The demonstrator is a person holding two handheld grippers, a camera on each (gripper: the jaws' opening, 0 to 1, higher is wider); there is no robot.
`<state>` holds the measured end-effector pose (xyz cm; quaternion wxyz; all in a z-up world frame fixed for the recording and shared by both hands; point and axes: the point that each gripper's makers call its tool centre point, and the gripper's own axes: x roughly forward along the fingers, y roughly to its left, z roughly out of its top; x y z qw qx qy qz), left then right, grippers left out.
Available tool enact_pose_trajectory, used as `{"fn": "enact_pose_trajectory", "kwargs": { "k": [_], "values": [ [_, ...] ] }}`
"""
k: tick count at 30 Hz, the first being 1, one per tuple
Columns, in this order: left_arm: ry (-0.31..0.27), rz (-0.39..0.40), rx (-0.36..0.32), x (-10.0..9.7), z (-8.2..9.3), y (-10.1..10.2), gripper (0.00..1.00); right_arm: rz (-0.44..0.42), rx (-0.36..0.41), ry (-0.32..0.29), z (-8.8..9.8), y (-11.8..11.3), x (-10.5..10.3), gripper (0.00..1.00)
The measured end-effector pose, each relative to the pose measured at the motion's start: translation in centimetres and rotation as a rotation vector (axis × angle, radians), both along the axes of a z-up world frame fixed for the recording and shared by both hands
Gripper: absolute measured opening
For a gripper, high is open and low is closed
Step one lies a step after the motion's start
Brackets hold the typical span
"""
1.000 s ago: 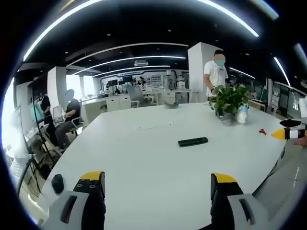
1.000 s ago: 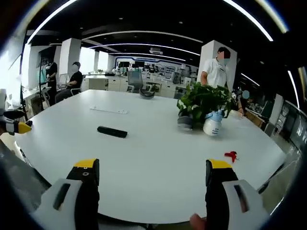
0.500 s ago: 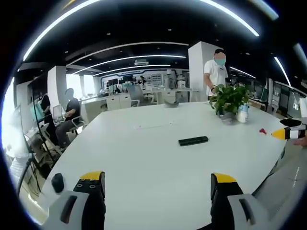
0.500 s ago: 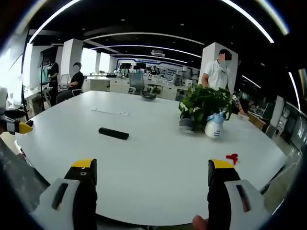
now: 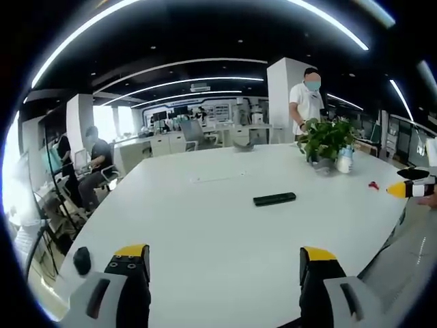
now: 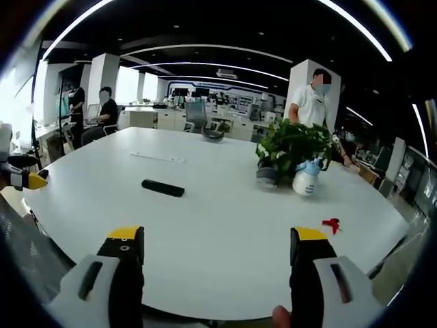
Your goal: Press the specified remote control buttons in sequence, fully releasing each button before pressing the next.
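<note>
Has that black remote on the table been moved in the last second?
No. The remote lies at the same spot on the white table, equally far from the potted plant.

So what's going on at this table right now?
A person holds a gripper in each hand at the edge of a large white table. Both the left gripper and the right gripper are open and hold nothing. The black remote control lies flat and untouched out on the table, apart from both. A potted plant, a white spray bottle and a small red object sit further off.
</note>
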<state>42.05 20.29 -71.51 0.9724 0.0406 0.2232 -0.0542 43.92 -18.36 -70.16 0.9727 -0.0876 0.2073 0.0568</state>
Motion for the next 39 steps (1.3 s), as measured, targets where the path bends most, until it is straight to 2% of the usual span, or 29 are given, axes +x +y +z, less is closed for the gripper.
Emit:
{"fn": "enact_pose_trajectory", "kwargs": {
  "k": [18,22,27,32,35,39],
  "values": [
    [0.033,-0.018,-0.003,-0.1,-0.5,-0.3,0.84,0.002,0.025,0.032,-0.4,0.1,-0.3,0.80],
    [0.043,-0.031,-0.022,-0.2,-0.5,-0.6,0.77,0.000,0.041,0.026,-0.3,0.0,-0.3,0.76],
    [0.023,-0.037,-0.058,-0.2,0.1,-0.8,0.70,0.000,0.053,0.027,-0.2,0.1,-0.4,0.68],
    [0.055,-0.063,-0.073,-0.2,-0.2,-1.4,0.63,-0.021,0.073,0.028,-0.2,-0.4,-0.5,0.62],
    [0.080,-0.077,-0.078,-0.2,-0.4,-1.8,0.53,-0.030,0.092,0.023,0.0,-0.7,-0.6,0.56],
    [0.088,-0.082,-0.067,0.2,-0.2,-1.7,0.48,-0.045,0.099,0.028,-0.2,-1.0,-0.7,0.51]
  ]
}}
